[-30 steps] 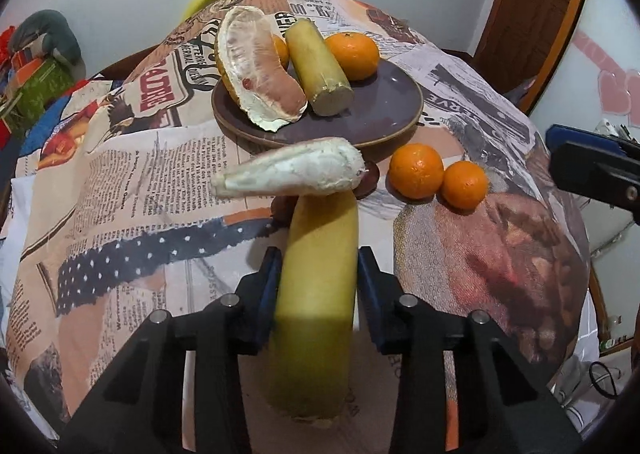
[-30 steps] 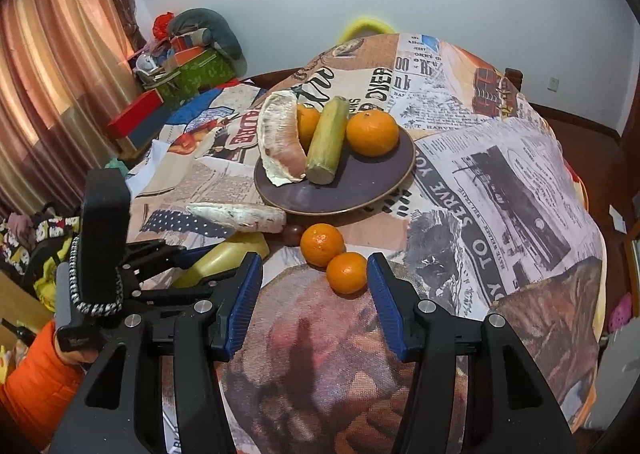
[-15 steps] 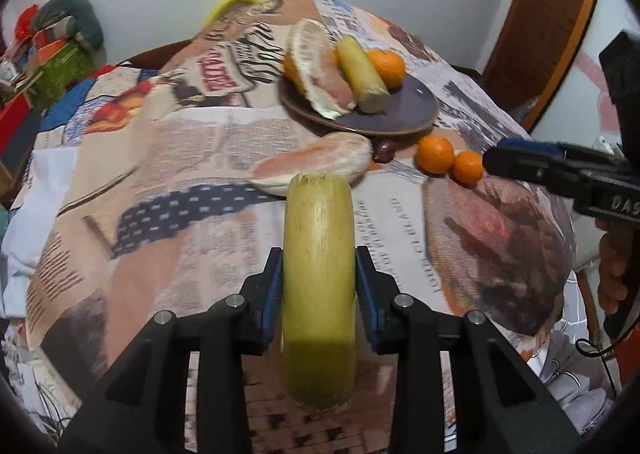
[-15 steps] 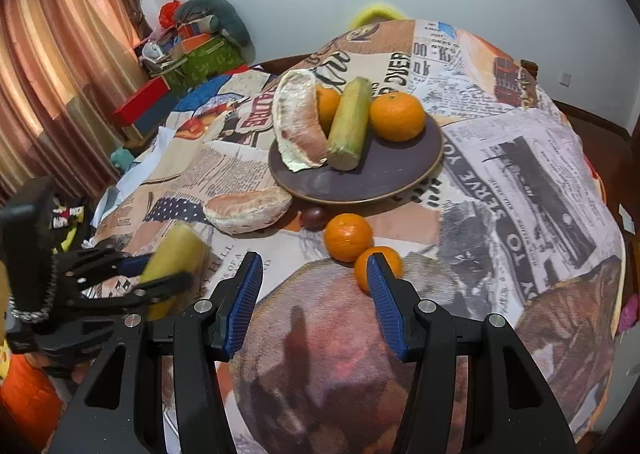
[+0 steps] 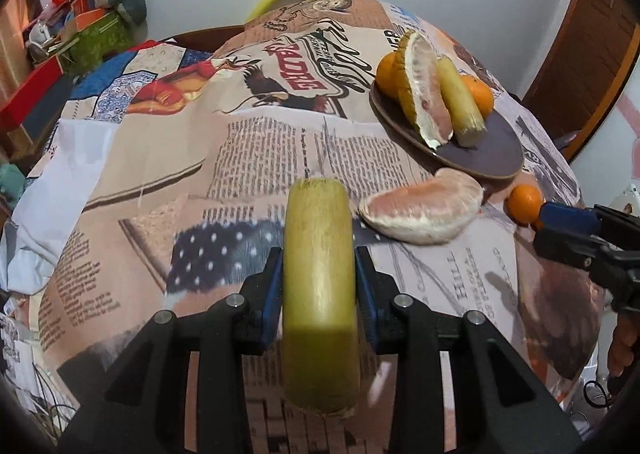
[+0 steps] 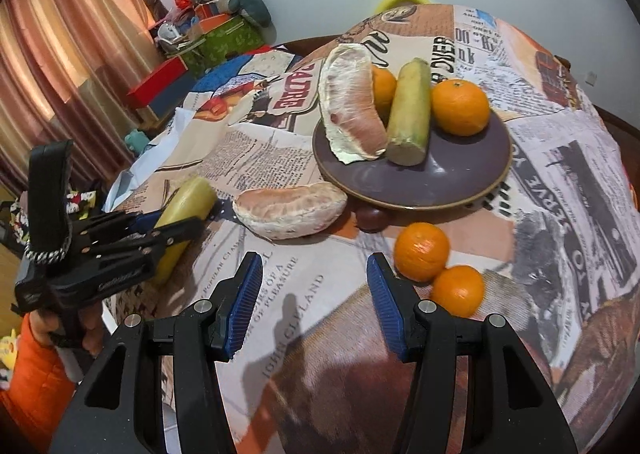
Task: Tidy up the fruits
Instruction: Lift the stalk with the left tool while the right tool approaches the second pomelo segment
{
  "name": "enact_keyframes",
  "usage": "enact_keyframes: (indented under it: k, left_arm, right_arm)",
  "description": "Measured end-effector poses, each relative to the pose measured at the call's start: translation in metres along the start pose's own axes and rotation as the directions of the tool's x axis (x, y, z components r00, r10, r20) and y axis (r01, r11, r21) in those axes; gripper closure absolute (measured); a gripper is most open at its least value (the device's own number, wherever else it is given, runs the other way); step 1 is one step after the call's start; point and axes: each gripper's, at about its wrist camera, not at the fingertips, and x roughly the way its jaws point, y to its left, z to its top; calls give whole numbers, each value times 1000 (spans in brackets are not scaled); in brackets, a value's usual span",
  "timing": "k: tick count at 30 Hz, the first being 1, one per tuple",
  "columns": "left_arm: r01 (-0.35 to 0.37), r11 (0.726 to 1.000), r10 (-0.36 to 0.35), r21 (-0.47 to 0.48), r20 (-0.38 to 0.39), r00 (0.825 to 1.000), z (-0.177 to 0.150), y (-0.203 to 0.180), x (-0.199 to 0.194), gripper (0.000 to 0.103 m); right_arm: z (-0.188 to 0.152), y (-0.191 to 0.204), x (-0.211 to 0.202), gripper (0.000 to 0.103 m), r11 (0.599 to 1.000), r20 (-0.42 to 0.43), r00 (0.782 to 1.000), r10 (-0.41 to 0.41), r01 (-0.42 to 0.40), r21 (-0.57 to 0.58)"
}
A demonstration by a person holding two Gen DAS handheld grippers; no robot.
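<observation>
Left gripper (image 5: 319, 290) jaws clamped, right gripper (image 6: 315, 294) jaws apart, empty

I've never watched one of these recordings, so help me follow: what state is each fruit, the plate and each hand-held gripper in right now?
Left hand-held gripper: shut on the yellow-green stalk.
Yellow-green stalk: held off the table.
Right hand-held gripper: open, holding nothing.
Plate: holds a pomelo wedge, a second stalk and two oranges.
Pomelo segment: peeled, on the tablecloth beside the plate.
Two loose oranges: on the tablecloth, touching each other.

Purple plate (image 6: 440, 177), newsprint-patterned tablecloth (image 6: 280, 286)
</observation>
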Motion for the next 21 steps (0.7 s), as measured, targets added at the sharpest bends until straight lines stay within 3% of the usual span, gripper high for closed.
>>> enact_keyframes:
  k: [5,15,21]
  left_arm:
    - [-8,999,7,50,20,1000,6,-5,4,69]
    - [9,998,-12,58,39,999,12,-7,24,69]
    - [29,998,-31,48,46,998,13,-4,26,69]
  right_arm:
    - [6,1,16,52,1000,-16,999,27,-27,14]
    - [19,-2,51,52,994,-55,994,92,-88,72]
    - [21,3,54,49,996,-58,996,74,-71,46]
